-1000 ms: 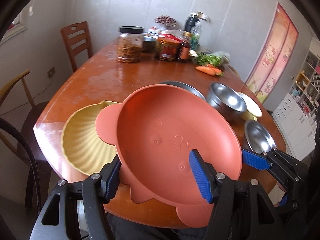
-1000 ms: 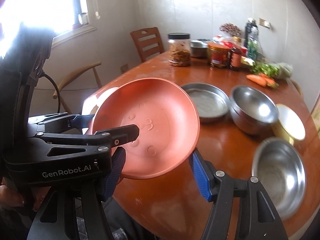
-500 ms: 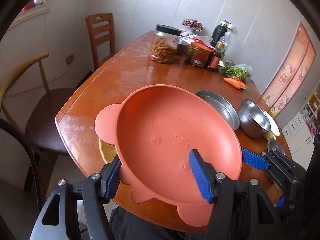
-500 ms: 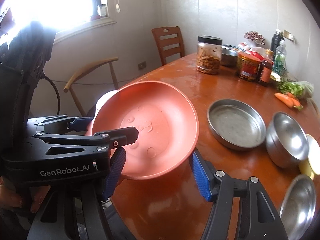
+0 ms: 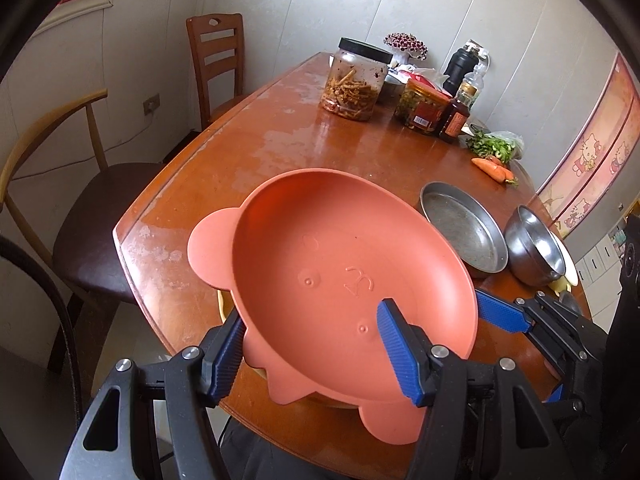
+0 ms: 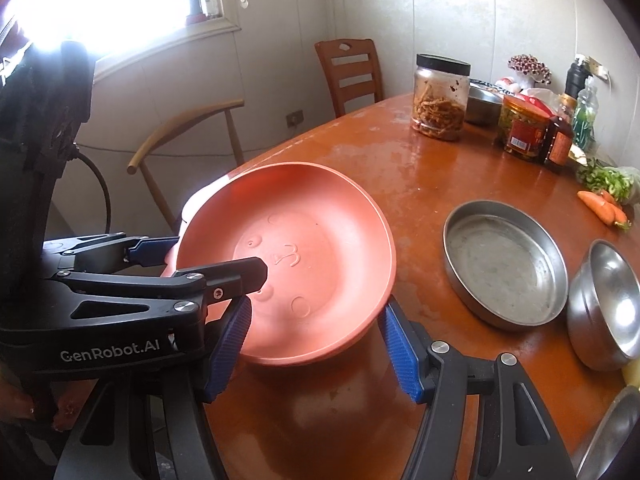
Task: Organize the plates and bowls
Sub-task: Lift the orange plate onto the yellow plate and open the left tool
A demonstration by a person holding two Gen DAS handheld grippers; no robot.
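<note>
Wooden tabletop (image 5: 280,140) is carrying a steel pan (image 6: 506,266) and steel bowl (image 6: 608,304); above its near edge, an orange plate (image 5: 340,264) is hanging tilted, left tongs (image 5: 312,354) and right tongs (image 6: 316,346) both clamping its rim.

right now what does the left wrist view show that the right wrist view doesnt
Only the left wrist view shows the orange plate's round ears and feet, a yellow dish peeking out beneath it, and the pink wall poster. Only the right wrist view shows the bright window and the left gripper from the side. Both show the plate, the metal pan, the steel bowl, the jar and the carrot.
</note>
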